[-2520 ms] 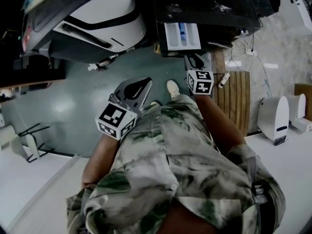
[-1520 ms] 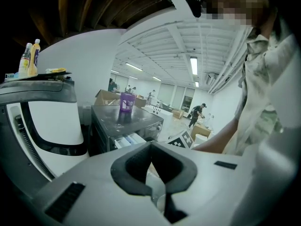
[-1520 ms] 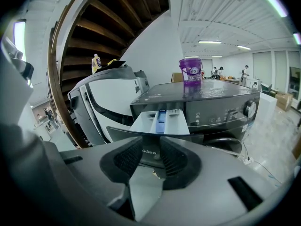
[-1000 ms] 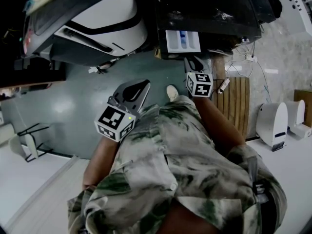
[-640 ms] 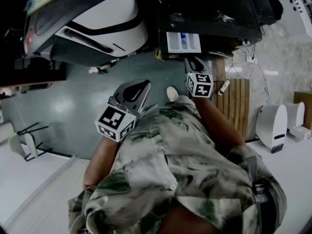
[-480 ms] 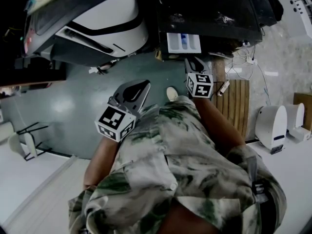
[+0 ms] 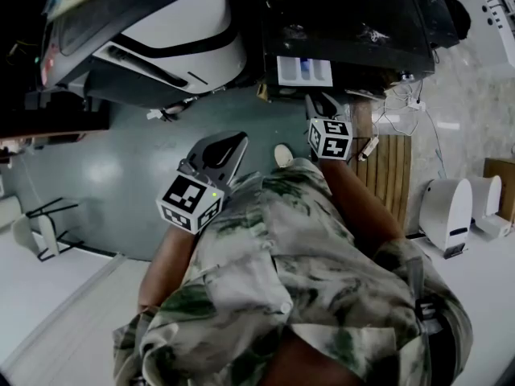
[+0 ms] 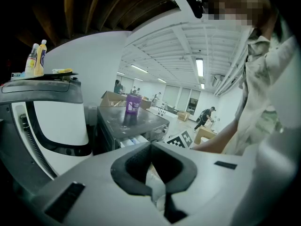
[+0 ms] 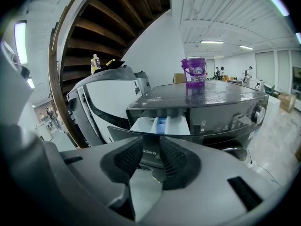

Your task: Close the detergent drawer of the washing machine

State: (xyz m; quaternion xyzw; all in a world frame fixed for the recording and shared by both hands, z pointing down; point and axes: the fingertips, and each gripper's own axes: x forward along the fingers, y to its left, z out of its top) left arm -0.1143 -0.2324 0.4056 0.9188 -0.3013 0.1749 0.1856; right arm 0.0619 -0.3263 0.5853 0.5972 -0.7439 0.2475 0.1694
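Observation:
The dark washing machine stands at the top of the head view, and its white detergent drawer sticks a short way out of the front. In the right gripper view the drawer shows its white and blue compartments just above the jaws. My right gripper points at the drawer's front panel, right below the tray. Its pads stand apart with nothing clamped between them. Lower left over the floor, my left gripper hangs away from the machine, its tips closed together and empty.
A large white and dark appliance stands left of the washing machine. A purple bucket sits on the machine's top. Wooden slats and a white device lie to the right. My own shoe rests on the green floor.
The drawer shows less of its length than before, having slid further into the machine. My right gripper has stayed at its front. The left gripper has kept still.

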